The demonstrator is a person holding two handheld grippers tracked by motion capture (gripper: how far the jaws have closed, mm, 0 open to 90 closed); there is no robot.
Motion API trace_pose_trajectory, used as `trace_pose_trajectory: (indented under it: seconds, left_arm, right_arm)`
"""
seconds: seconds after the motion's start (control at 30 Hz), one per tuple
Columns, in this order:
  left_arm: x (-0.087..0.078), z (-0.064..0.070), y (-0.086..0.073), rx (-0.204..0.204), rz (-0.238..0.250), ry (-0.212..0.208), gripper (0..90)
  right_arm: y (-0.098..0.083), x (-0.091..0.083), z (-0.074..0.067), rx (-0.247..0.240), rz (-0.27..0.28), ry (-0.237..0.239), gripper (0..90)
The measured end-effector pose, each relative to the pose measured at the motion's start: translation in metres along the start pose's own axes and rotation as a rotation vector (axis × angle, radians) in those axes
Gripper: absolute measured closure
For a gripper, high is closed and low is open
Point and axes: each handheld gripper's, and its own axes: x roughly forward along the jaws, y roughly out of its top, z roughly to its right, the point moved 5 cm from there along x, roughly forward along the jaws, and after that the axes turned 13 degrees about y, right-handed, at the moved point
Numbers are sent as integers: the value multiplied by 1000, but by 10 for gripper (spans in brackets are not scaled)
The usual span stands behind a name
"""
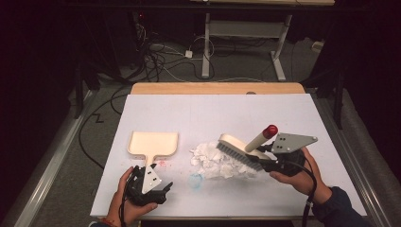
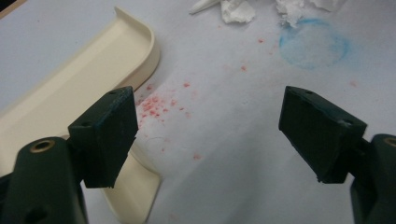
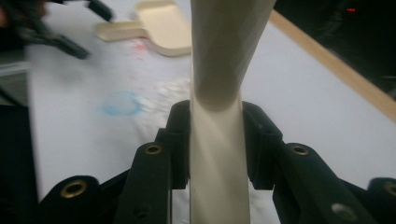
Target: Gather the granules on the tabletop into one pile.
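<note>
White-covered table (image 1: 293, 118) with cream dustpan (image 1: 153, 143), crumpled paper scraps (image 1: 213, 161), blue ring stain (image 1: 195, 179).

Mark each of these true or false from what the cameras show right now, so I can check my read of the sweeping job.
1. The right hand-held gripper is clamped on the brush handle. True.
2. The left hand-held gripper is closed on the dustpan. False: its jaws stand wide apart, with the dustpan handle beside one jaw, not gripped.
3. The brush bristles are at the pile of paper scraps. True.
4. The paper scraps already lie in the dustpan. False: they lie on the table; the pan looks empty.
5. The brush handle has a blue tip. False: it is red.
</note>
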Motion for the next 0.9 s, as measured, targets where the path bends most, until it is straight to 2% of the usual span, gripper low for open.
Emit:
trace_pose_trajectory:
  seconds: [0.13, 0.23, 0.4, 0.5, 0.57, 0.67, 0.77, 0.87, 0.9]
  left_arm:
    - [-1, -4, -2, -12, 4, 15, 190]
    - [-1, -9, -3, -17, 12, 28, 190]
    - [0, -11, -5, -22, 6, 30, 190]
    - [1, -9, -6, -18, 0, 25, 190]
    - [2, -7, -5, -11, -3, 20, 190]
    - [3, -3, -5, -14, 2, 6, 190]
    - [4, 3, -5, 4, -18, -13, 190]
    - [5, 5, -4, 16, -18, -18, 190]
    - [5, 6, -4, 13, -16, -19, 190]
  right_arm:
    - [7, 22, -15, 8, 1, 142, 685]
    - [10, 40, -18, 24, -11, 228, 685]
    - [12, 74, -23, 45, -67, 307, 685]
    - [12, 91, -27, 43, -91, 337, 684]
    - [11, 100, -27, 44, -114, 331, 685]
    - [12, 107, -25, 61, -116, 328, 684]
    - [11, 107, -18, 72, -123, 284, 685]
    - [7, 104, -8, 122, -122, 259, 685]
    - [6, 103, -5, 124, -123, 248, 685]
